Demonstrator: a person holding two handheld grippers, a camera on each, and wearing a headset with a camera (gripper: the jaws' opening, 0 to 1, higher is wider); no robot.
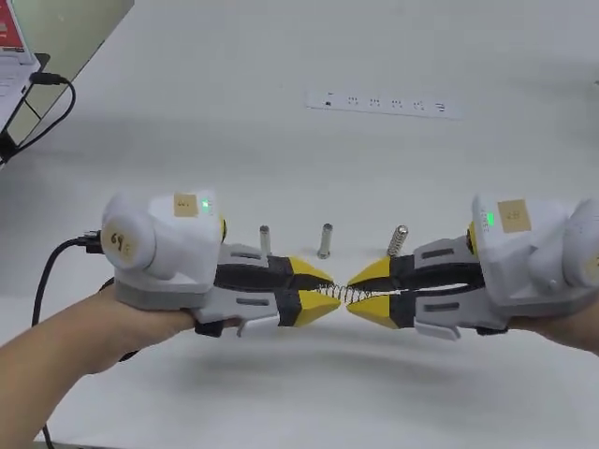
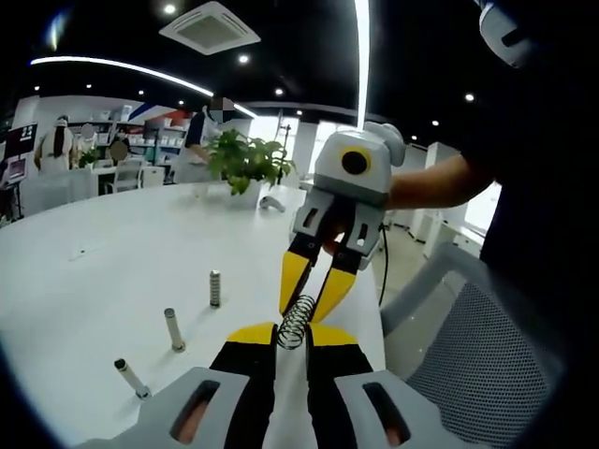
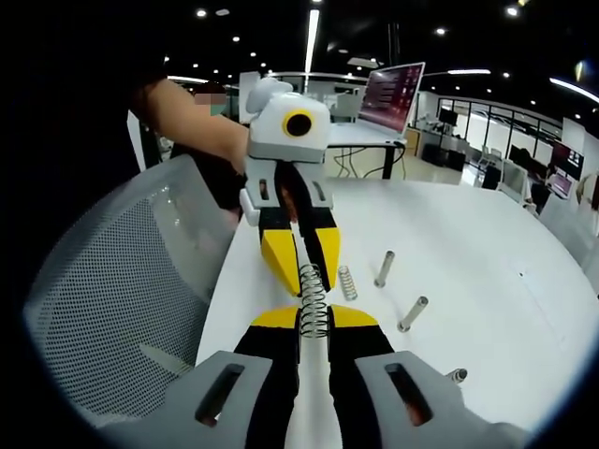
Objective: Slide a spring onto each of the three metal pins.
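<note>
We judge 1/3 done: silver metal right pin (image 1: 401, 230), beside middle pin (image 1: 326, 240), wears a mounted spring (image 1: 397, 245) | middle pin, left pin (image 1: 265, 238) bare | loose coiled steel spring (image 1: 343, 296) before middle pin, clenched by left gripper (image 1: 328, 293) and right gripper (image 1: 353, 293) fingers

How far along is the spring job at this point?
Done: the right pin already looks to wear a spring. In hand: a second spring is pinched end to end between the left tool and the right tool, in front of the pins. Left: the middle pin and the left pin stand bare, so two springs remain to go on.
</note>
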